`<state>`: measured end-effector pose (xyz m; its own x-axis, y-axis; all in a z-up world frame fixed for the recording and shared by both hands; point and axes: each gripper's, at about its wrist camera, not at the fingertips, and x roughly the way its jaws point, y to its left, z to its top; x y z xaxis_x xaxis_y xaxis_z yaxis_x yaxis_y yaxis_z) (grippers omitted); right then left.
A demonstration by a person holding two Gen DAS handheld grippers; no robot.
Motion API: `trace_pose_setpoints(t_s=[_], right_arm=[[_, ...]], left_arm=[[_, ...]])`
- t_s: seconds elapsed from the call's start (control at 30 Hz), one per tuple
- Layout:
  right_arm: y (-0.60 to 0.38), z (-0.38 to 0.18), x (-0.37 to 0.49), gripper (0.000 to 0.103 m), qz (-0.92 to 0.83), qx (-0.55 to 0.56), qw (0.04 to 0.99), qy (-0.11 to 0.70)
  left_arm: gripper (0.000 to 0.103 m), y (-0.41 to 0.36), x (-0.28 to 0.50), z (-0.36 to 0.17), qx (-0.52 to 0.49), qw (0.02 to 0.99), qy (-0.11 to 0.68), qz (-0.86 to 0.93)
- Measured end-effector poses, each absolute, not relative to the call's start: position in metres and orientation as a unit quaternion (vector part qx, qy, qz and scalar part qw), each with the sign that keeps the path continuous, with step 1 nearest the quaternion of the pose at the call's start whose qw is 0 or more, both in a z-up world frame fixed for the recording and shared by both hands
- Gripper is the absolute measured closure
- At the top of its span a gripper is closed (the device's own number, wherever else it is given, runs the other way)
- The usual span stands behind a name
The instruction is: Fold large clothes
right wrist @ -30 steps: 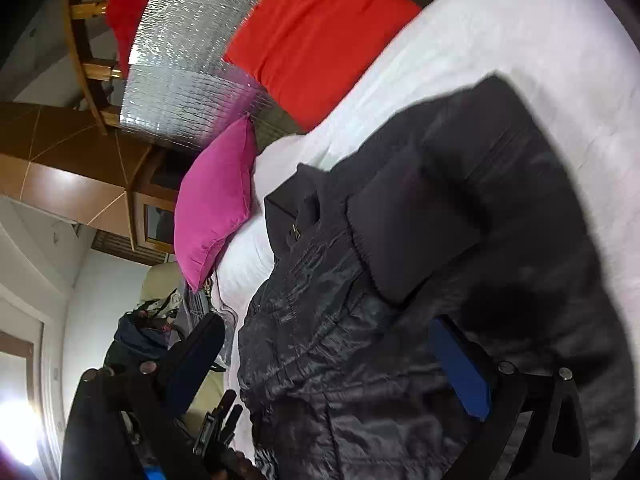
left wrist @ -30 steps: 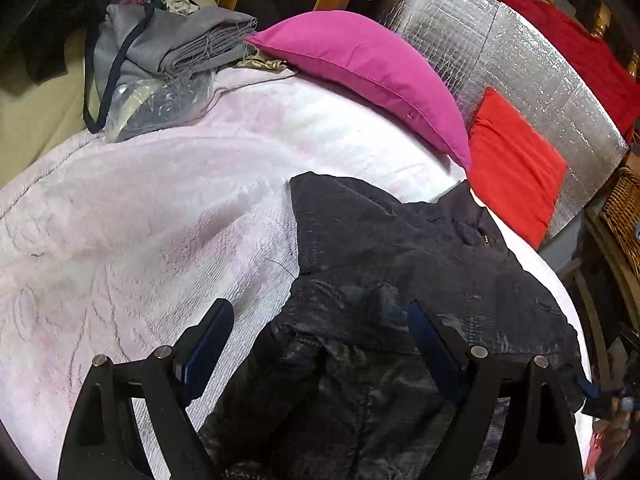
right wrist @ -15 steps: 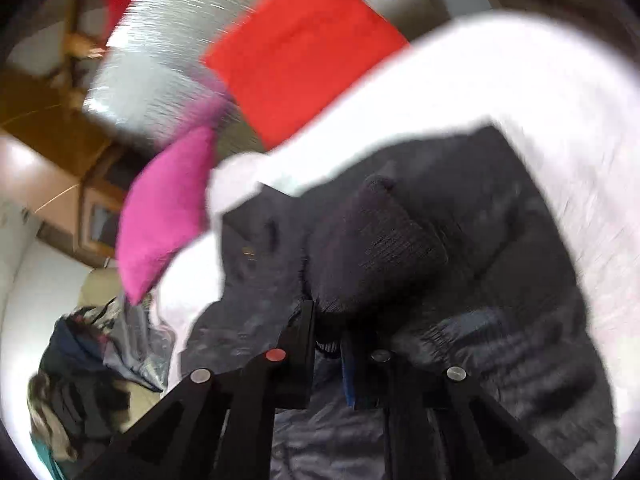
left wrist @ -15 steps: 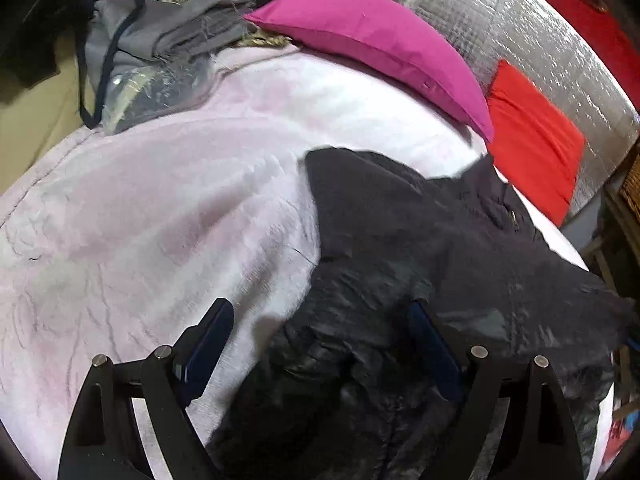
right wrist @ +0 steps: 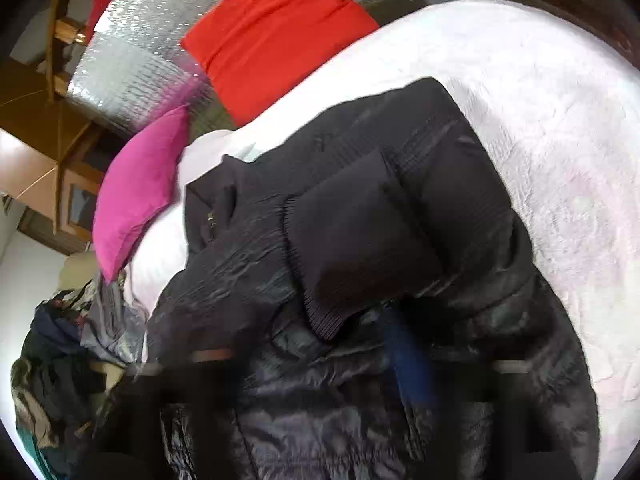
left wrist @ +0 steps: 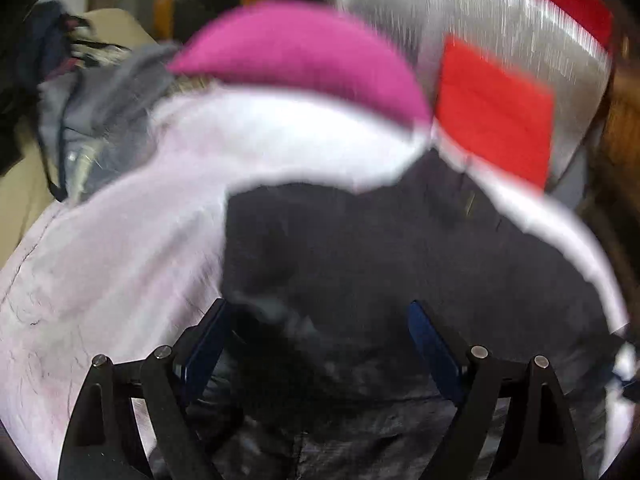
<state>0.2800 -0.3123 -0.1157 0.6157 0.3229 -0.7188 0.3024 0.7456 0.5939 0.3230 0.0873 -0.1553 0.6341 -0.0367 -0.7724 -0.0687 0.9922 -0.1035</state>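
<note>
Jacket [right wrist: 360, 240]: sleeve now folded across body, ribbed cuff on top.
Right gripper [right wrist: 304, 364]: released since pinching cuff; blurred, spread unclear.
Left gripper [left wrist: 316, 340]: wide open, empty, over jacket.
Next: likely fold opposite side.

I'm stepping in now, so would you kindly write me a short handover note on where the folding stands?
Left hand-held gripper: open, empty, low over the black jacket.
Right hand-held gripper: blurred in its own view, state unclear.
The jacket lies on the white bedspread, near the pink pillow and red cushion.
Done: one ribbed-cuff sleeve lies across the body.
Left: the remaining folds, then flattening.
</note>
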Motion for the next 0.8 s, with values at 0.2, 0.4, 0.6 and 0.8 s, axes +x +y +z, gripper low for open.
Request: trace_pose_setpoints(t_s=[0.2, 0.4, 0.6, 0.8], right_arm=[[-0.311, -0.067, 0.255, 0.020, 0.065, 0.340, 0.849, 0.399], [-0.288, -0.090, 0.308, 0.020, 0.130, 0.334, 0.839, 0.409], [-0.304, -0.118, 0.325, 0.020, 0.071, 0.343, 0.830, 0.434], [-0.260, -0.087, 0.344, 0.020, 0.146, 0.286, 0.851, 0.416]], left_arm=[[0.010, 0.068, 0.325, -0.176, 0.019, 0.905, 0.424, 0.027], [0.010, 0.088, 0.309, -0.144, -0.034, 0.925, 0.379, 0.011], [0.010, 0.085, 0.307, -0.135, -0.059, 0.926, 0.371, -0.026], [0.010, 0.058, 0.322, -0.170, 0.017, 0.907, 0.420, -0.006]])
